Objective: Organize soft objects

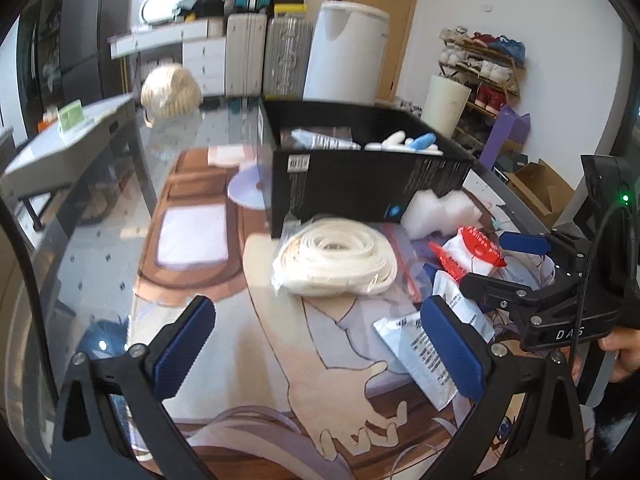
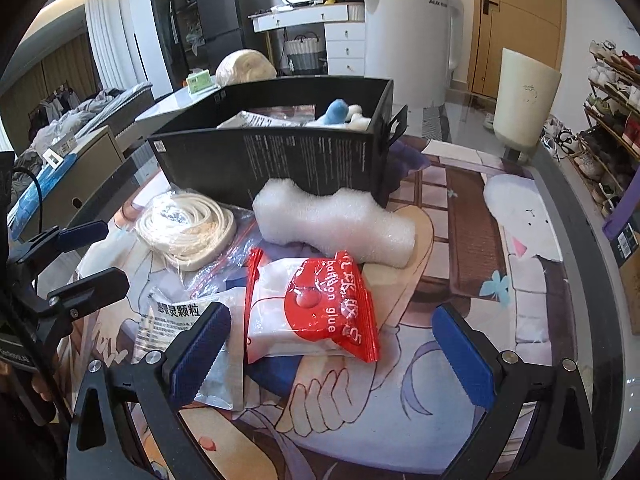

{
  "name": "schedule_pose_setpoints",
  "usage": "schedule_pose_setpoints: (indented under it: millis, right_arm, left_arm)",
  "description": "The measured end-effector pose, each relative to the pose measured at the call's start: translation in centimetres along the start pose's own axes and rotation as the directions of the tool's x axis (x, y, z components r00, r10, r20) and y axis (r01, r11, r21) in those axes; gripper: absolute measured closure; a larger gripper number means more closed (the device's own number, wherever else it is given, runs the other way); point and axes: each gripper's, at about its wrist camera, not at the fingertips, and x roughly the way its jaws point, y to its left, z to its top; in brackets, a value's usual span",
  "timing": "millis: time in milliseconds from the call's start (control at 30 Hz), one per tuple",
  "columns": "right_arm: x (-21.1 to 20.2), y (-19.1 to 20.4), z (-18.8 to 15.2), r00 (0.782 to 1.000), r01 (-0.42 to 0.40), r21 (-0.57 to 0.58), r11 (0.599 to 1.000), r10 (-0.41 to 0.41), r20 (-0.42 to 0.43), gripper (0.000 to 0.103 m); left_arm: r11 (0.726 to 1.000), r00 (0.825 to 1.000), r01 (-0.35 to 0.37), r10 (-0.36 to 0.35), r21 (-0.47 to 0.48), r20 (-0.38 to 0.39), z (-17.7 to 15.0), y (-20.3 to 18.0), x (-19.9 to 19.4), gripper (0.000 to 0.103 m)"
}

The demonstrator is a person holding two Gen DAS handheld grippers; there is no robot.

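Note:
A black box (image 1: 360, 184) (image 2: 280, 156) stands on the printed mat and holds a white tube, packets and a blue and white plush. In front of it lie a bagged coil of white strap (image 1: 336, 260) (image 2: 188, 228), a white foam piece (image 1: 440, 212) (image 2: 336, 224), a red and white balloon glue packet (image 1: 476, 256) (image 2: 312, 312) and a silver sachet (image 1: 428, 352) (image 2: 176, 320). My left gripper (image 1: 320, 348) is open and empty, short of the strap coil. My right gripper (image 2: 332, 352) is open, its jaws on either side of the glue packet, not touching it.
A disc (image 1: 250, 190) lies left of the box. A cream yarn ball (image 1: 170, 90) sits at the table's far edge. A white bin (image 2: 524, 100), a shoe rack (image 2: 612, 120) and suitcases stand beyond the table. A clear zip bag with red seal lies under the pile.

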Motion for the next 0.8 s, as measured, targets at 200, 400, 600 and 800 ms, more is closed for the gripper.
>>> schedule_pose_setpoints:
  millis: [200, 400, 600, 800]
  right_arm:
    - [0.56, 0.02, 0.11, 1.0, -0.005, 0.009, 1.0, 0.005, -0.028, 0.001]
    - [0.67, 0.05, 0.08, 0.999, -0.004, 0.01, 1.0, 0.005, -0.036, 0.001]
    - [0.66, 0.04, 0.07, 0.999, -0.014, 0.006, 1.0, 0.015, -0.032, 0.001]
    - [0.13, 0.52, -0.17, 0.999, -0.037, -0.015, 0.999, 0.037, -0.003, 0.022]
  left_arm:
    - [1.0, 1.0, 0.019, -0.019, 0.01, 0.02, -0.17, -0.26, -0.36, 0.0]
    - [0.999, 1.0, 0.013, -0.014, 0.033, 0.023, -0.26, -0.61, -0.41, 0.0]
    - [0.999, 1.0, 0.016, -0.017, 0.032, 0.016, -0.2, -0.47, -0.24, 0.0]
    - [0.999, 0.999, 0.028, -0.029, 0.028, 0.018, -0.2, -0.3, -0.25, 0.0]
